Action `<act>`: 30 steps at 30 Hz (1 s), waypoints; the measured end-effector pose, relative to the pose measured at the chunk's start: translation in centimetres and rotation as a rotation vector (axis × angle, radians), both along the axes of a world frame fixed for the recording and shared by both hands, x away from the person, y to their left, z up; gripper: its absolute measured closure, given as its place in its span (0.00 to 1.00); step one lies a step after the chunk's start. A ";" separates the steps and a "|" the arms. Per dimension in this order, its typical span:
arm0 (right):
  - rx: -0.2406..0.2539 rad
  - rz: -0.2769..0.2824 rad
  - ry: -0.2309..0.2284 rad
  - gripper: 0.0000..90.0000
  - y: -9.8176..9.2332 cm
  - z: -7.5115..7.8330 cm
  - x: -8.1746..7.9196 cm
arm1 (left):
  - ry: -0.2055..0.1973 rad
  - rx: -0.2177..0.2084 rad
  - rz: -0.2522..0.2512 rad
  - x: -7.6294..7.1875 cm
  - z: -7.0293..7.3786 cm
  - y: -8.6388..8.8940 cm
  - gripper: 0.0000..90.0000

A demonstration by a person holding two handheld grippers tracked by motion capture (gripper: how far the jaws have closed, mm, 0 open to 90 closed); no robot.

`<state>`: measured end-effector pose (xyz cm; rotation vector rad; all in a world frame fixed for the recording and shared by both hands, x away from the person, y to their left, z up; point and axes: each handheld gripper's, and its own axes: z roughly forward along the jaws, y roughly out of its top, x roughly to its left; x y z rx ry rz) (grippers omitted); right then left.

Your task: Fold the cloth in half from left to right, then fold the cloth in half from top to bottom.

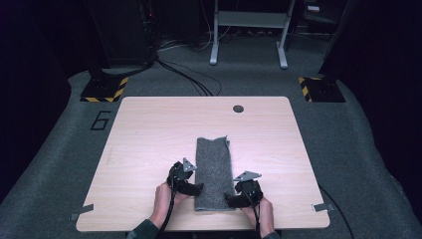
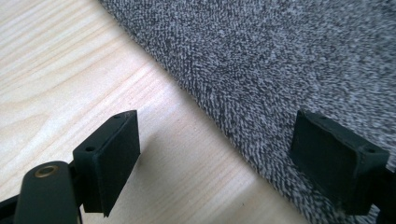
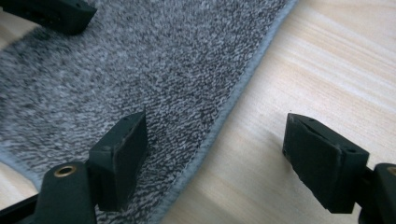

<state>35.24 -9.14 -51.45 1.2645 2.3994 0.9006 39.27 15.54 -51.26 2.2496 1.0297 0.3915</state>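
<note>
Folded grey towel (image 1: pixel 213 172) laid flat near table (image 1: pixel 149 134) front edge; left gripper (image 1: pixel 193 188) and right gripper (image 1: pixel 233 198) are spread wide, each straddling a near side edge, nothing pinched

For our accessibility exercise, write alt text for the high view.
A folded grey towel lies lengthwise on a light wooden table. A person's hands hold the left gripper and right gripper, both open, at its near corners.

A light wooden table (image 1: pixel 149 129) carries a folded grey towel (image 1: pixel 213 169), lying flat near its front edge.
</note>
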 end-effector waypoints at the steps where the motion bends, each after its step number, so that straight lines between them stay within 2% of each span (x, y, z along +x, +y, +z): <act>1: 0.003 0.004 -0.009 0.24 -0.2 0.1 0.2 | -0.002 -0.007 -0.001 0.1 0.2 0.2 0.17; 4: 0.034 -0.015 -0.013 0.24 -0.8 0.9 1.2 | -0.003 -0.036 0.022 1.1 1.0 0.9 0.17; 7: 0.058 -0.038 -0.016 0.24 -1.2 1.7 2.4 | -0.009 -0.042 0.045 2.3 1.5 1.6 0.17; 13: 0.049 -0.042 -0.025 0.25 -1.3 2.6 4.8 | 0.000 -0.075 0.098 4.4 2.0 2.5 0.17; 16: 0.044 -0.044 -0.027 0.25 -1.2 2.9 5.7 | 0.001 -0.058 0.099 5.4 2.3 2.4 0.17; 24: 0.069 -0.056 -0.017 0.24 -1.1 3.5 8.4 | 0.025 -0.068 0.126 8.2 2.7 2.0 0.17; 28: 0.083 -0.073 -0.006 0.23 -1.0 3.8 9.9 | 0.026 -0.057 0.149 9.9 2.7 1.7 0.17; 29: 0.083 -0.073 -0.006 0.23 -1.0 3.8 9.9 | 0.026 -0.057 0.149 9.9 2.7 1.7 0.17; 30: 0.082 -0.069 -0.005 0.23 -1.0 3.9 10.6 | 0.027 -0.062 0.155 10.2 2.7 1.7 0.17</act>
